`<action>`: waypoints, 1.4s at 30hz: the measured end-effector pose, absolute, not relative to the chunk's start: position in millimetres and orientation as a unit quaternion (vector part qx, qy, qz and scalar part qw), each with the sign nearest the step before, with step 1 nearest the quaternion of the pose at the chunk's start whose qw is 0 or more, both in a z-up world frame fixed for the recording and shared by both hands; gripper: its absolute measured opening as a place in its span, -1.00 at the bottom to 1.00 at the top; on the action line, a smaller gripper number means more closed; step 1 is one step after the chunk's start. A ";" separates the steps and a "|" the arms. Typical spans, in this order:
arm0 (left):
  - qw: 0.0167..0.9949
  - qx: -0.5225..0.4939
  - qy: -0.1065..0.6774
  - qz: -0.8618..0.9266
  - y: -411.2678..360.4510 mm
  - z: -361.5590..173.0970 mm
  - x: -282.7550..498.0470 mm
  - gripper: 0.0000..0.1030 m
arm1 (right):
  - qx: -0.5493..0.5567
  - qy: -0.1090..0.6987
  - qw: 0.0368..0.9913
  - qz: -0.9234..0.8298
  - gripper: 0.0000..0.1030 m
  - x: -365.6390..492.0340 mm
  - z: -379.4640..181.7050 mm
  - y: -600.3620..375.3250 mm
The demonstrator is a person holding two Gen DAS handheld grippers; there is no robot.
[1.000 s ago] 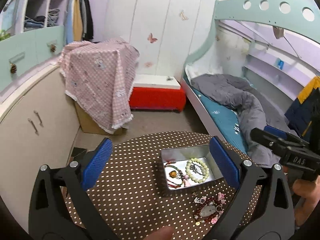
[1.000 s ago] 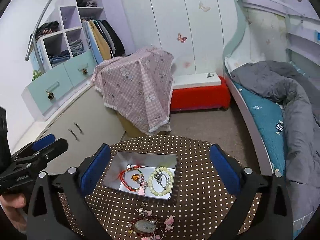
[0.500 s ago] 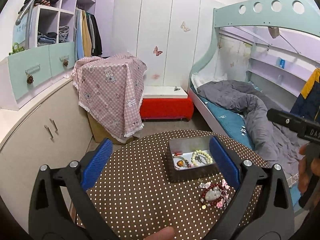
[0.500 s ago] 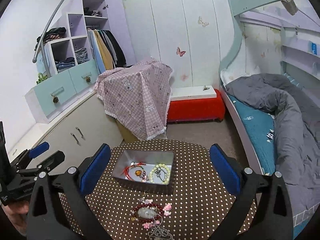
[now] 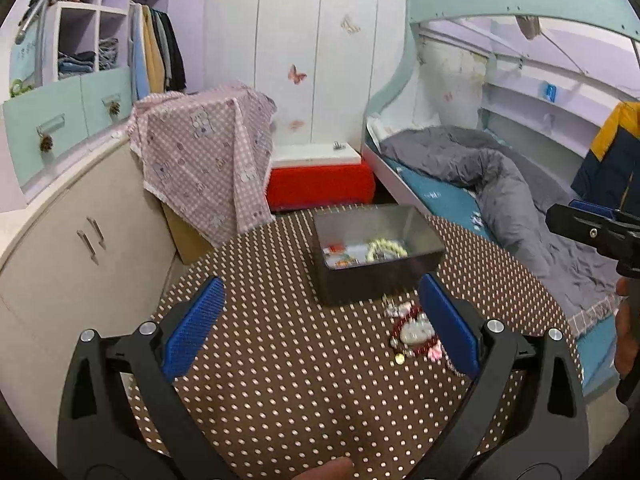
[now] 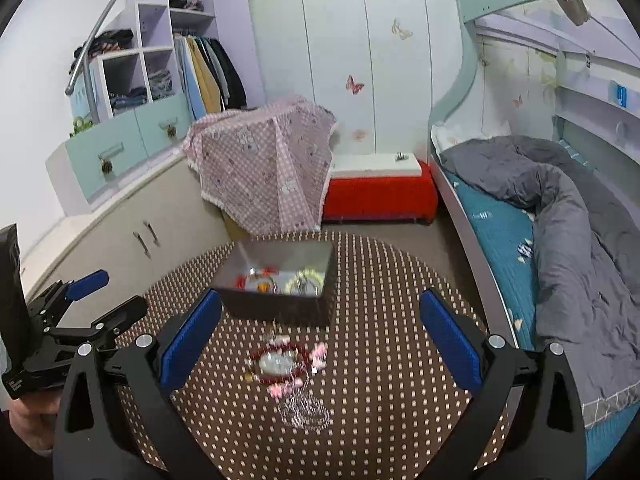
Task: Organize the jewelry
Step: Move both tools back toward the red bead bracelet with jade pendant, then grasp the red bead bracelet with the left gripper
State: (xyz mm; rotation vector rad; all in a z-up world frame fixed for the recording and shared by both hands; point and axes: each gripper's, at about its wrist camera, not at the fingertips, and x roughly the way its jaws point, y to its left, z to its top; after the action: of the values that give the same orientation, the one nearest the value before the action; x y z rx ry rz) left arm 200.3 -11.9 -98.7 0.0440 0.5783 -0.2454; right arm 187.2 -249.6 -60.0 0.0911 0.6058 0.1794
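A metal tin (image 5: 380,276) (image 6: 276,304) stands on the round brown polka-dot table (image 5: 280,380) (image 6: 380,380). Inside it lie a pale green bead bracelet (image 5: 386,249) (image 6: 306,280) and a red cord bracelet (image 5: 340,256) (image 6: 256,280). On the cloth in front of the tin lies a red bead necklace with a pale pendant and pink flowers (image 5: 414,334) (image 6: 282,364), with a thin silver chain (image 6: 304,412) beside it. My left gripper (image 5: 320,320) is open and empty, left of the necklace. My right gripper (image 6: 320,332) is open and empty above the necklace.
A cabinet with drawers (image 6: 132,216) runs along the left. A pink checked cloth (image 5: 208,160) covers a box behind the table, with a red bench (image 6: 376,196) beside it. A bed with a grey quilt (image 6: 580,240) is at the right.
Both grippers have pulled back and tilted lower toward the table, so the tin and necklace sit further off and are seen more from the side. Both stay open.
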 end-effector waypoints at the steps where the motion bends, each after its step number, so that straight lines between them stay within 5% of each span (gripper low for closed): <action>1: 0.949 0.023 0.289 -0.123 -15.0 -103.7 200.2 0.85 | 0.045 0.304 0.948 0.087 0.85 187.1 -64.5 -249.5; 14: 0.914 0.054 0.371 -0.157 -53.2 -173.3 230.7 0.85 | 0.055 0.372 0.924 0.075 0.85 187.8 -120.9 -258.6; 25: 0.892 0.087 0.414 -0.159 -72.7 -200.9 252.5 0.54 | 0.053 0.400 0.912 0.076 0.85 192.2 -143.6 -260.0; 26: 0.890 0.088 0.416 -0.163 -75.0 -201.5 252.8 0.50 | 0.053 0.401 0.911 0.076 0.85 192.5 -144.8 -259.6; 28: 0.886 0.090 0.418 -0.178 -78.0 -202.1 252.6 -0.08 | 0.051 0.405 0.910 0.075 0.85 192.8 -147.6 -259.3; 31: 0.881 0.097 0.417 -0.200 -83.0 -200.5 250.7 -0.70 | 0.051 0.409 0.908 0.075 0.85 193.8 -150.2 -259.5; 42: 0.895 0.046 0.377 -0.234 -63.9 -165.9 226.8 -0.82 | 0.035 0.419 0.902 0.096 0.85 190.8 -158.6 -248.5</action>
State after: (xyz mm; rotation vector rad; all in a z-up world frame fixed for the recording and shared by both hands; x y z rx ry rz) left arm 226.8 -63.9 -165.9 0.0945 0.7826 -0.4848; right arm 190.8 -248.5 -158.6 0.0733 0.8674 0.1992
